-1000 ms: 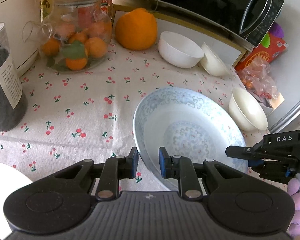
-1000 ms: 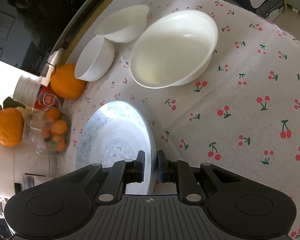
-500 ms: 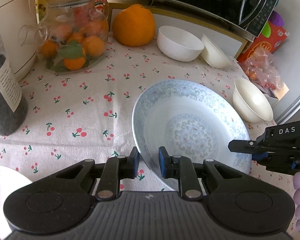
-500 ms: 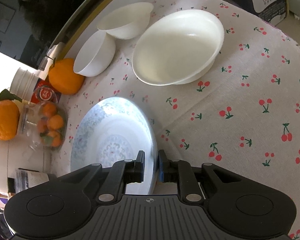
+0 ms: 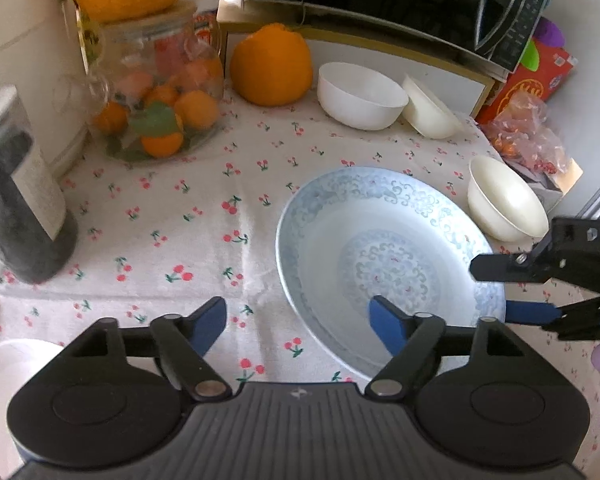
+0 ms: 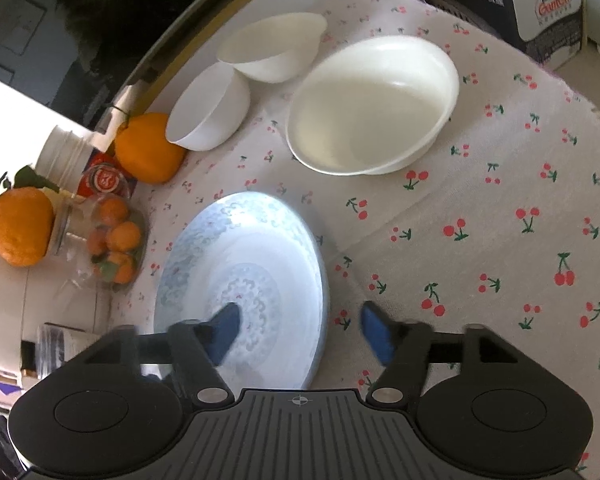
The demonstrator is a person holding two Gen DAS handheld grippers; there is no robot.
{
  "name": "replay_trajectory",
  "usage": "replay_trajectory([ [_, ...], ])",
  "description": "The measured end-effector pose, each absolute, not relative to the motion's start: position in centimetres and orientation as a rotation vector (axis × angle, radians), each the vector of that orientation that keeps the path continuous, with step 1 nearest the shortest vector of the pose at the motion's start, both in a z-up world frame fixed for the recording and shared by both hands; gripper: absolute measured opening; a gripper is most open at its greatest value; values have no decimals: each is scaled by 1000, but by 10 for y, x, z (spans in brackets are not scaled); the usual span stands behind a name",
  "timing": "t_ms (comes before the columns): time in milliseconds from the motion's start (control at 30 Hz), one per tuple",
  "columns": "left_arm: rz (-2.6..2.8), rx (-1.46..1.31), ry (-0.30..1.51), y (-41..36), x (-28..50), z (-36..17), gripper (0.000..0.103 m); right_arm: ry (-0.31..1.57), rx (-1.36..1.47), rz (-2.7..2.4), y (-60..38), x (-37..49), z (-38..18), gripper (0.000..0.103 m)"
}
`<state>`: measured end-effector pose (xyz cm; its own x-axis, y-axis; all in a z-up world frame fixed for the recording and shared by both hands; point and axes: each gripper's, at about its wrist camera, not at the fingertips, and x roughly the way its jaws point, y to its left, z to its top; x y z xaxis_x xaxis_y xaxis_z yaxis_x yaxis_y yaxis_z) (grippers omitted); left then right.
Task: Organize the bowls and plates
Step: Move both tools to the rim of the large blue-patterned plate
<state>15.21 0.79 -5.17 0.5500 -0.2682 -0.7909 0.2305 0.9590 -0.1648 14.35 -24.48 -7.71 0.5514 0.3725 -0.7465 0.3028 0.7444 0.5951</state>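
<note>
The blue-patterned plate point(image 5: 388, 256) lies flat on the cherry-print cloth point(image 5: 160, 216) that covers the bench, right of centre in the left wrist view. The left gripper point(image 5: 298, 320) has its jaws spread wide: the left finger hangs over bare cloth, the right finger reaches over the plate's near inner slope, and the plate's near-left rim sits between them, gripped by neither.

The right gripper point(image 6: 298, 322) is also open. In its own view the plate point(image 6: 240, 280) lies under the left finger, while the right finger is over the cloth just beside the rim, so the rim edge falls between the jaws without being pinched. From the left wrist view the right gripper point(image 5: 500, 290) comes in from the right at the plate's right rim, one finger above and one lower; whether either touches the rim cannot be told.

Two white bowls point(image 5: 360, 96) and point(image 5: 432, 108) rest at the far side against the stand under the microwave point(image 5: 400, 0), touching each other. A third small bowl point(image 5: 504, 204) sits just right of the plate. In the right wrist view a large white bowl point(image 6: 374, 106) sits beyond the plate, apart from it. An orange point(image 5: 271, 65) and a glass jar point(image 5: 156, 96) of small oranges stand far left; a dark jar point(image 5: 16, 188) stands at the left edge.
</note>
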Motion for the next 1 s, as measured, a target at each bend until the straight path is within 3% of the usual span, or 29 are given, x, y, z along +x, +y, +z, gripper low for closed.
replay_trajectory([
  [167,-288,-23,907,18,141,-41,98,987,704,88,-246,131,-62,83],
  [267,-271,-19,880,27,133,-34,103,969,648,103,-244,122,-54,88],
  [733,-264,13,780,56,76,-9,103,903,471,226,-231,69,-31,91],
  [1000,-331,6,812,60,49,-11,103,872,445,280,-232,46,-30,92],
])
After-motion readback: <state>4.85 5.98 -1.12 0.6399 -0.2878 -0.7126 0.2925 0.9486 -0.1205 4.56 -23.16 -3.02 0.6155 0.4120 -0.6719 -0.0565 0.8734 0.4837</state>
